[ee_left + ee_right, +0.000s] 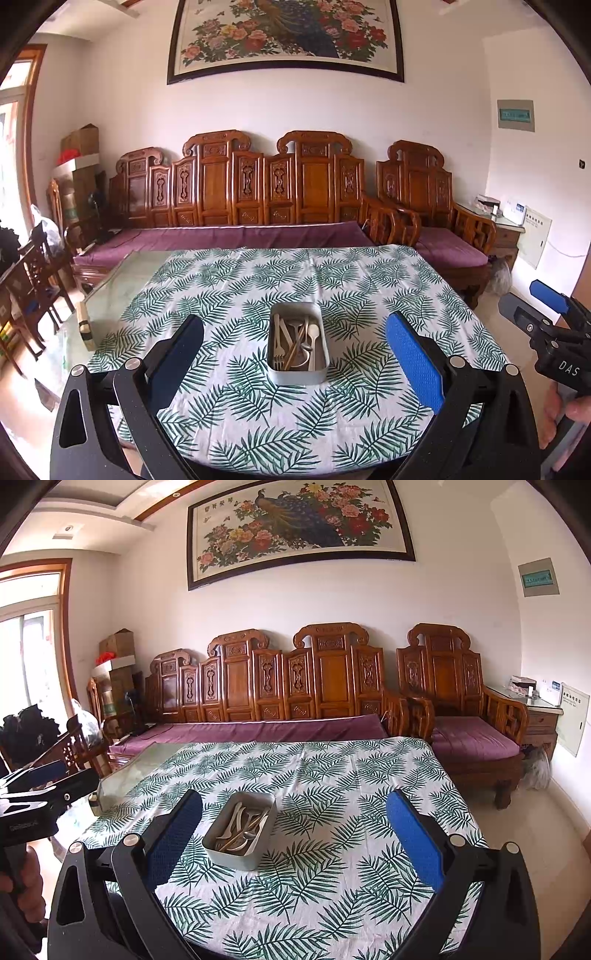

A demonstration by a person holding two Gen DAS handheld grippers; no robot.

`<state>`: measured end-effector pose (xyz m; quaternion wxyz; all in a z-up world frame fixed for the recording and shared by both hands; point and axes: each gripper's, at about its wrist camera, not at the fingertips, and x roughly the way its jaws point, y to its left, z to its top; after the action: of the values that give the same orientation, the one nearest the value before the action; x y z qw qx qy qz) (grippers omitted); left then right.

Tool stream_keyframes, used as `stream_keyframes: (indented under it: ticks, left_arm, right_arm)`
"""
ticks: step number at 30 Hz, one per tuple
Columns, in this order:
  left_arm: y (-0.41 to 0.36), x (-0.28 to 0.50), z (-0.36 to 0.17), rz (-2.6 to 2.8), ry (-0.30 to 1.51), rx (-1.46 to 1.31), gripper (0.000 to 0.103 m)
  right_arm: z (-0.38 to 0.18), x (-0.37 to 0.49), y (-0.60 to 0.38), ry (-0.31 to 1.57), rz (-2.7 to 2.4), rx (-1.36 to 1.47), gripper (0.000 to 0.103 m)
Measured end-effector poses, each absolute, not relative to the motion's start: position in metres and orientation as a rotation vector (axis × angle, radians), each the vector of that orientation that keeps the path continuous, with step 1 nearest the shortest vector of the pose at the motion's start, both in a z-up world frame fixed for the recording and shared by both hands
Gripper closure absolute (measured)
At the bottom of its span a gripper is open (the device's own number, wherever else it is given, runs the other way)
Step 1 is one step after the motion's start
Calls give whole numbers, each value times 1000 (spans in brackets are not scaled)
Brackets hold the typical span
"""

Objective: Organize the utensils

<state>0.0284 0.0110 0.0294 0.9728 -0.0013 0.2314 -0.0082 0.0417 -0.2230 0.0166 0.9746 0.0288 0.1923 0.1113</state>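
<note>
Metal tin (297, 343) at twelve o'clock of the left tool (295, 363) holds every visible utensil (295, 341) (jumbled); surface (332, 280) otherwise bare; left and right tool (295, 843) both gape wide, empty

Glass-topped table (110, 291), mostly covered by a white cloth (369, 295) printed with green fern leaves; bare glass showing along the left side. Near the middle of the cloth, a grey metal tray (297, 374) holding a jumble of utensils (295, 341): forks, spoons and pale sticks. On the glass at the left edge, a small block-shaped item (84, 325), kind unclear.
</note>
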Motion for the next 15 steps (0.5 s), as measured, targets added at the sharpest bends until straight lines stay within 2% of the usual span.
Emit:
stream_keyframes:
  ticks: [15]
  left_arm:
    - [10,28,29,-16,468,0,8]
  right_arm:
    - [11,42,-223,393,224,59,3]
